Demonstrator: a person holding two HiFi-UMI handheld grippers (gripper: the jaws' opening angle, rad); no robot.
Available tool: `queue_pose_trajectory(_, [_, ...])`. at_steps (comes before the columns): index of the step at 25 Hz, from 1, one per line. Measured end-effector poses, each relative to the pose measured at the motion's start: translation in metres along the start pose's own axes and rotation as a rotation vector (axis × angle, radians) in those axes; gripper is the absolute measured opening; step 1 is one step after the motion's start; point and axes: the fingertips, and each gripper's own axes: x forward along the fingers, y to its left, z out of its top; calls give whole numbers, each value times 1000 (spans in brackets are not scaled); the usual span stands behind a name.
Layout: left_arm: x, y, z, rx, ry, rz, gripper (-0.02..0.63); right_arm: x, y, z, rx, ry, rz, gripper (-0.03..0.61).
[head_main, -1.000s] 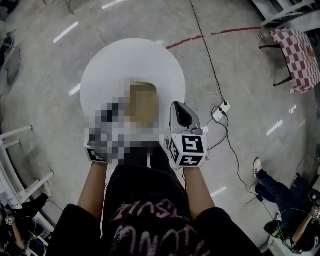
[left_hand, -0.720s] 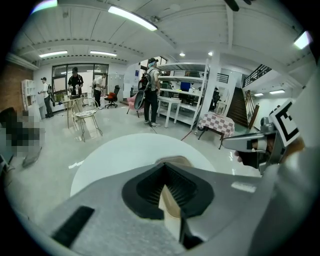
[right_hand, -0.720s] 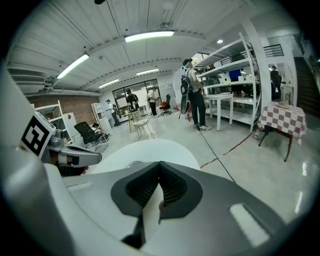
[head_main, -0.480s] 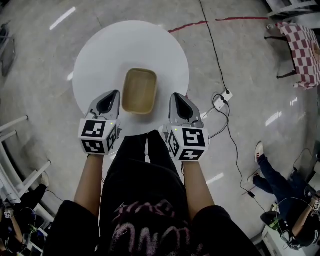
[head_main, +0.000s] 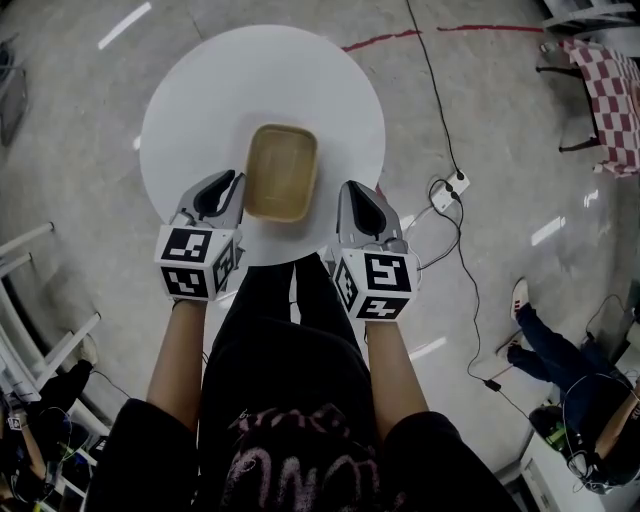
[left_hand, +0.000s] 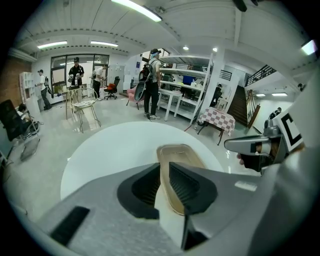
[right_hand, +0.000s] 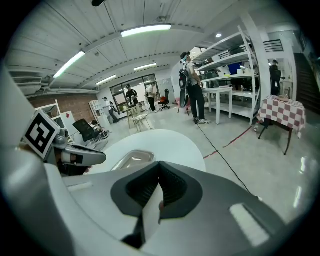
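A tan rectangular tray (head_main: 281, 171) lies empty in the middle of a round white table (head_main: 200, 90). My left gripper (head_main: 222, 188) hovers over the table's near edge, just left of the tray, with a narrow gap between its jaws and nothing in it. In the left gripper view the tray (left_hand: 181, 156) shows through that gap, straight ahead of the left gripper (left_hand: 164, 168). My right gripper (head_main: 356, 196) hangs at the near edge, right of the tray, shut and empty. From the right gripper (right_hand: 160, 168) the tray (right_hand: 131, 159) lies ahead to the left.
A black cable runs across the floor to a power strip (head_main: 449, 188) right of the table. A chequered table (head_main: 612, 88) stands far right. Someone sits on the floor at lower right (head_main: 560, 385). White chair frames (head_main: 35, 335) stand left. People (left_hand: 151, 84) stand by distant shelves.
Both grippers have tipped down and edged forward toward the table, so the tray shows more fully in both gripper views. The left jaws have parted slightly.
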Motion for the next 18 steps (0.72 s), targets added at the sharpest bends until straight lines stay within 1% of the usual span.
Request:
queue_pose_trajectory(10, [23, 6, -12, -50, 59, -44, 129, 11, -7, -15, 11, 30, -11, 6])
queue_pose_trajectory(18, [36, 11, -21, -71, 102, -68, 135, 18, -11, -21, 17, 45, -24, 6])
